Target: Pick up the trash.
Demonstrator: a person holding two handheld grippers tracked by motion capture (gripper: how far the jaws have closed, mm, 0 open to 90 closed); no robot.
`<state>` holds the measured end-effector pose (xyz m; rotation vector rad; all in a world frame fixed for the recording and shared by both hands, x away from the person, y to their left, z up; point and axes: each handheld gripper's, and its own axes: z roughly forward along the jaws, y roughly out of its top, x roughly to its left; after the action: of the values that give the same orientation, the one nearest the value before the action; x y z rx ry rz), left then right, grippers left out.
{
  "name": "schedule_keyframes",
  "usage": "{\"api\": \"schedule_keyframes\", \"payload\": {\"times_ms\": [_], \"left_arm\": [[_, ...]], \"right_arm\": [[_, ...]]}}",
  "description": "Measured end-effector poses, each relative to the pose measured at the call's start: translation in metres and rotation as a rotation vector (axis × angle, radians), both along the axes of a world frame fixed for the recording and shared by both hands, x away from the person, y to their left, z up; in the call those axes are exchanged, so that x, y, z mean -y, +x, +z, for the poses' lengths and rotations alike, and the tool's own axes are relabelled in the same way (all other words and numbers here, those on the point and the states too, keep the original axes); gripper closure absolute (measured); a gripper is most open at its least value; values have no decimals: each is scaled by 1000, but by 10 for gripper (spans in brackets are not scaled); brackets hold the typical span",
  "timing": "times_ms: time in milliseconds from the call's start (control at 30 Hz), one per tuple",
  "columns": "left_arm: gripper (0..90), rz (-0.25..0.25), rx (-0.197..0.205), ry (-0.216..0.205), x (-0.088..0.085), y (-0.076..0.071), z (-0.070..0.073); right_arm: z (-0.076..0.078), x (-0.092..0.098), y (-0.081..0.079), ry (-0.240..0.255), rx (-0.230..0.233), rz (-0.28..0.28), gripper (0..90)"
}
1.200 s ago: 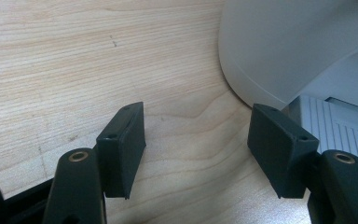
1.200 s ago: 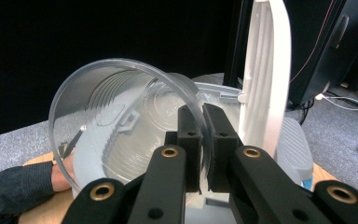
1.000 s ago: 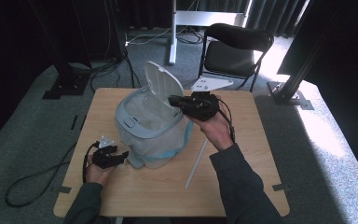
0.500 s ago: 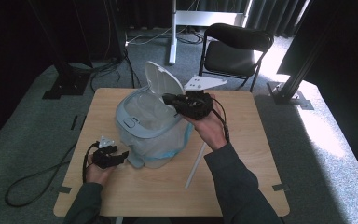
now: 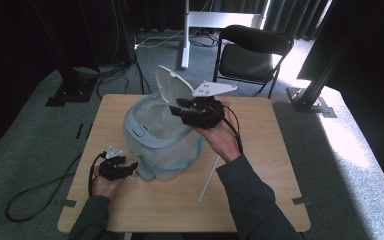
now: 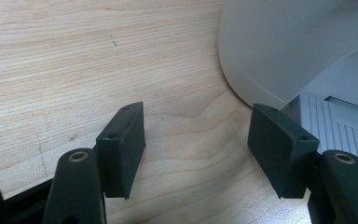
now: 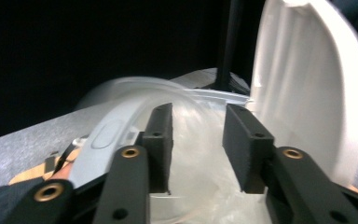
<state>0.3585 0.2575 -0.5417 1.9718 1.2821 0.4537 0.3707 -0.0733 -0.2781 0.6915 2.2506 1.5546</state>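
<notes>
High view, contents listed by size.

Table (image 5: 280, 165): light wood, square, carrying everything below.

Bin (image 5: 152, 137): pale grey-blue, near the table's middle and toward its left, lined with a clear plastic bag (image 5: 180, 155) whose slack hangs out over the near side. Its white lid (image 5: 172, 87) stands raised at the far rim, hinged back and upright.

White rod (image 5: 209, 179): lies flat on the wood just right of the bin, apart from both tools.

Right gripper (image 5: 180, 109): held over the bin's far-right rim, just in front of the raised lid. Its jaws have just been opening; in the right gripper view they stand apart with only the bag's crumpled film and the bin's inside seen beyond them, nothing pressed between the pads (image 7: 161, 140). Released.

Left gripper (image 5: 130, 167): low at the bin's near-left foot. In the left gripper view the jaws are spread over bare wood, the bin's rounded wall (image 6: 279, 51) just ahead and to one side, nothing between them. Released.

Step in hand, as judged: the lid reads as just let go and left open, so the opening of the bin is done and work on the liner comes next.

Next move, as judged: the right tool would need to dip to the bag's edge at the rim and close on thin, slippery film, while the left steadies the bin's base so it does not slide.
</notes>
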Motion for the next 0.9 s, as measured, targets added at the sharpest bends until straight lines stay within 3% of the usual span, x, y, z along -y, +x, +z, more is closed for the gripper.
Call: {"api": "schedule_keyframes", "payload": {"times_ms": [100,367,900], "left_arm": [[368,0,0,0,0,0,0],[367,0,0,2,0,-1,0],[366,4,4,-3,0,0,0]], "right_arm": [[0,0,-4,-23,26,7,595],[-1,5,-8,-26,36,1,599],[-20,31,-20,-23,3,-31,588]]}}
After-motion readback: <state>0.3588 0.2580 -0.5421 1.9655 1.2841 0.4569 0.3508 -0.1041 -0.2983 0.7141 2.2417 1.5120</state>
